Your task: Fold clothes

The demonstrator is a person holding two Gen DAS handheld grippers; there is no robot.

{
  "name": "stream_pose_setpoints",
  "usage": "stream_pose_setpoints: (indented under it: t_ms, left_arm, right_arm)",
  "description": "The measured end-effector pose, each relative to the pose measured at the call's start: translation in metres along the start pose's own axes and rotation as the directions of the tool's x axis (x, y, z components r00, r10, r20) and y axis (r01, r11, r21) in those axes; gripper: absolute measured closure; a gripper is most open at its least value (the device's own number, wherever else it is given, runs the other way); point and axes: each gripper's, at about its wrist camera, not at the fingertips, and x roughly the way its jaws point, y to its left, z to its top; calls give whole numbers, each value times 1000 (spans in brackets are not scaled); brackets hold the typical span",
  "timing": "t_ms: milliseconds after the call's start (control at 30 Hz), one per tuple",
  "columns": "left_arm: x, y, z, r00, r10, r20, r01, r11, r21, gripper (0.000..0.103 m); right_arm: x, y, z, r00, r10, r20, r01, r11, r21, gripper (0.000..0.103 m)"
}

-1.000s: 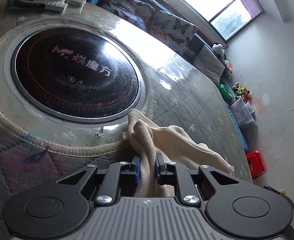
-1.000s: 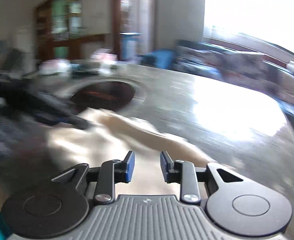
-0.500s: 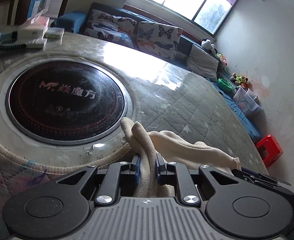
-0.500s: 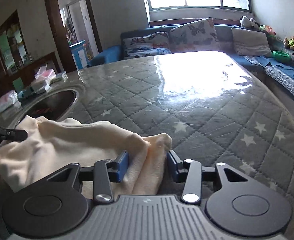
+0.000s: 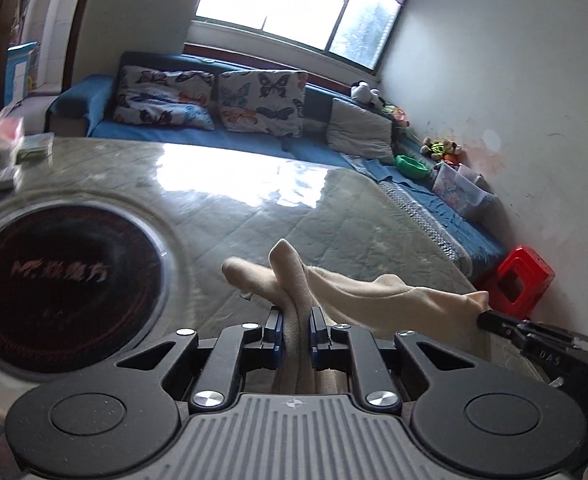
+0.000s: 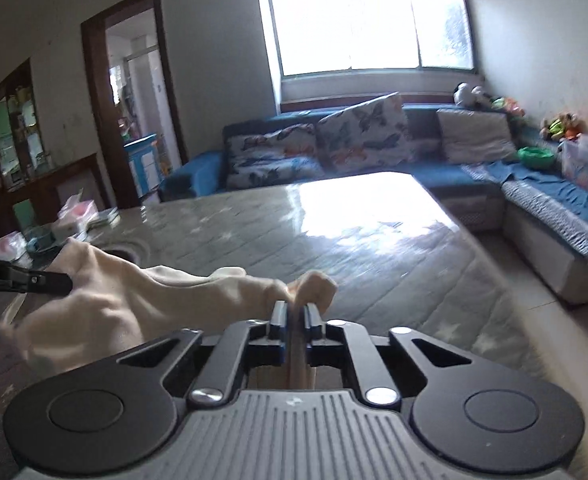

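You have the left gripper (image 5: 297,326) and right gripper (image 6: 294,322) each clamped on the cream garment (image 5: 394,304), held above the quilted table (image 5: 253,216).

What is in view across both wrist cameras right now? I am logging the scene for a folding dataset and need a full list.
cream garment: 1, cream, held off the table between both grippers
table: 1, grey quilted cover with stars under clear film
round cooktop: 1, black, set into the table's left part
sofa: 1, blue, L-shaped, under the window and along the right wall
butterfly cushions: 2, white patterned, on the sofa
grey cushion: 1, on the sofa
red stool: 1, on the floor by the right wall
green bowl: 1, on the sofa
soft toys: several, sofa corner
tissue packs: a few, pink and white, table's far left
left gripper: 1, black, shut on the garment
right gripper: 1, black, shut on the garment
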Motion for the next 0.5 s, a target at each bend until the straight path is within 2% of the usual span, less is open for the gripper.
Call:
stream_pose_setpoints:
  t_ms: [167,233,300,333,367,500]
  left_arm:
    - [31,-32,13,1000,-27,-5,27,999,43,90]
    - [40,-40,14,1000,-26,-3,27,997,71,89]
    - [45,-43,14,999,-28,-15,29,996,82,90]
    - [46,-42,13,1000,-22,-18,24,996,86,90]
    - [47,-40,13,1000,-12,-20,13,996,88,90]
    - [49,-27,12,999,17,-30,-14,997,72,89]
  right_arm:
    - [-11,-34,18,996,-79,30,79,997,23,101]
    - [-8,-46,17,998,-69,9,69,997,45,97]
    - [0,-49,9,998,-57,-25,58,997,53,87]
    - [4,-50,5,998,-50,-43,52,997,57,74]
    - [11,-50,-1,998,-33,-62,37,997,73,67]
    - [35,-52,-23,991,25,-128,-8,991,132,62]
